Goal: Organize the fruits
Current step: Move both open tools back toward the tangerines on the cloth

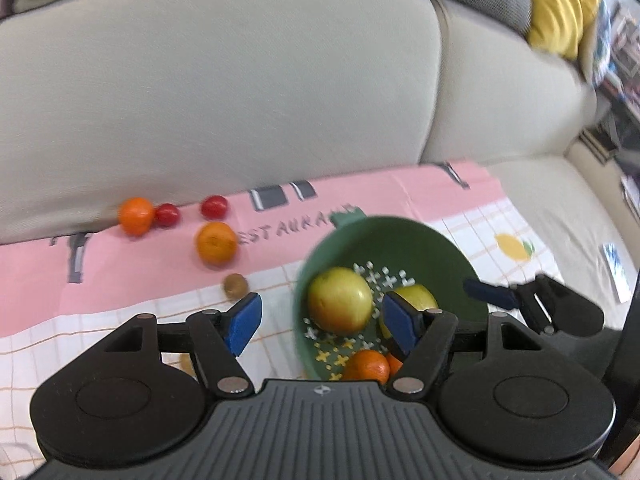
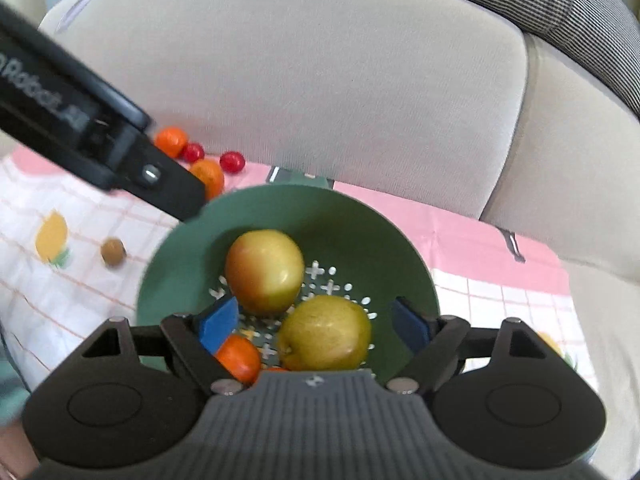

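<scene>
A green colander bowl point(image 1: 400, 236) point(image 2: 288, 200) sits on a pink checked cloth point(image 1: 120, 280). It holds two yellow-green apples point(image 2: 264, 270) point(image 2: 324, 334) and a tangerine point(image 2: 239, 358). My right gripper point(image 2: 316, 326) hovers over the bowl, open, its blue pads clear of the nearer apple on both sides. My left gripper point(image 1: 322, 326) stands open above the bowl's left rim, holding nothing. Loose on the cloth to the left lie two tangerines point(image 1: 136, 216) point(image 1: 216, 244), two cherry tomatoes point(image 1: 166, 214) point(image 1: 214, 207) and a small brown fruit point(image 1: 235, 286).
The cloth lies on a beige sofa seat, and the back cushions point(image 1: 240, 80) rise right behind the loose fruit. A yellow cushion point(image 1: 560, 4) is at the far right. A small card point(image 1: 616, 276) lies on the seat to the right of the cloth.
</scene>
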Demonstrator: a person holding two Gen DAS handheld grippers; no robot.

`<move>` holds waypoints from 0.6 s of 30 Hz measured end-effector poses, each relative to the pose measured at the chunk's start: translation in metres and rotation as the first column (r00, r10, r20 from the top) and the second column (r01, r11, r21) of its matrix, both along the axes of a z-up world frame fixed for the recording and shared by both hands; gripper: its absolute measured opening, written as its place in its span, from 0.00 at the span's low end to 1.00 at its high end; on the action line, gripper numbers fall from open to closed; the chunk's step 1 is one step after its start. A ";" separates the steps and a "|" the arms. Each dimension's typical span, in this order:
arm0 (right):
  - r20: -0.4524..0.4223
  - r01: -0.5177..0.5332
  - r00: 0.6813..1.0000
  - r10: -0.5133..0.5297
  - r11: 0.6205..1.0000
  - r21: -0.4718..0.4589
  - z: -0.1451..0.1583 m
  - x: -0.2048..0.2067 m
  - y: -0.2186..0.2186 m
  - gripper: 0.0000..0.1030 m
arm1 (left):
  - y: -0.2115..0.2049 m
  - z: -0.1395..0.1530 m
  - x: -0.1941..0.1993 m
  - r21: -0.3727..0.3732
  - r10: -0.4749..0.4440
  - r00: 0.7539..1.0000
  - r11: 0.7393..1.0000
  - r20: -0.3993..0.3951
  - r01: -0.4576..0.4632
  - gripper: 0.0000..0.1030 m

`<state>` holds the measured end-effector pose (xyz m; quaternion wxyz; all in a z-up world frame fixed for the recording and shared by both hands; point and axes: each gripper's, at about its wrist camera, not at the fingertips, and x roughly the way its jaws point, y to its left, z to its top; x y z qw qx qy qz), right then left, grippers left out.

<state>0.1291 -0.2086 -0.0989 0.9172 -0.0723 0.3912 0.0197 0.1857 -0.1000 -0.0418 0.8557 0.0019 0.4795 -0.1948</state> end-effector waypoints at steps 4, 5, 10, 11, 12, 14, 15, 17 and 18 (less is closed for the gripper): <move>0.037 0.015 0.999 -0.017 0.999 0.038 0.013 -0.005 0.012 0.79 | 0.023 0.009 -0.003 -0.045 0.054 0.998 0.998 0.008 -0.054 0.79; 0.045 0.014 0.999 -0.016 0.998 0.054 0.016 -0.005 0.014 0.79 | 0.028 0.011 -0.004 -0.052 0.065 0.998 0.997 0.012 -0.064 0.79; 0.059 -0.004 0.998 -0.005 0.988 0.156 0.024 -0.006 0.032 0.80 | 0.053 0.016 -0.008 -0.073 0.120 0.992 0.990 0.040 -0.117 0.79; 0.060 -0.008 0.998 -0.002 0.986 0.167 0.025 -0.006 0.035 0.80 | 0.058 0.015 -0.009 -0.081 0.130 0.991 0.989 0.042 -0.127 0.79; 0.067 -0.012 0.998 0.000 0.984 0.178 0.026 -0.006 0.040 0.81 | 0.064 0.015 -0.010 -0.090 0.145 0.988 0.986 0.047 -0.140 0.79; 0.087 -0.011 0.996 -0.006 0.981 0.193 0.032 -0.008 0.049 0.82 | 0.073 0.012 -0.011 -0.098 0.170 0.984 0.982 0.058 -0.164 0.79; 0.097 -0.009 0.995 -0.011 0.979 0.202 0.033 -0.008 0.053 0.84 | 0.078 0.010 -0.011 -0.099 0.183 0.981 0.979 0.060 -0.177 0.79; 0.107 -0.006 0.994 -0.017 0.977 0.211 0.033 -0.005 0.060 0.86 | 0.086 0.006 -0.010 -0.105 0.208 0.976 0.974 0.059 -0.201 0.79; 0.107 -0.006 0.994 -0.017 0.977 0.214 0.033 -0.003 0.063 0.86 | 0.090 0.004 -0.010 -0.108 0.217 0.975 0.972 0.056 -0.210 0.79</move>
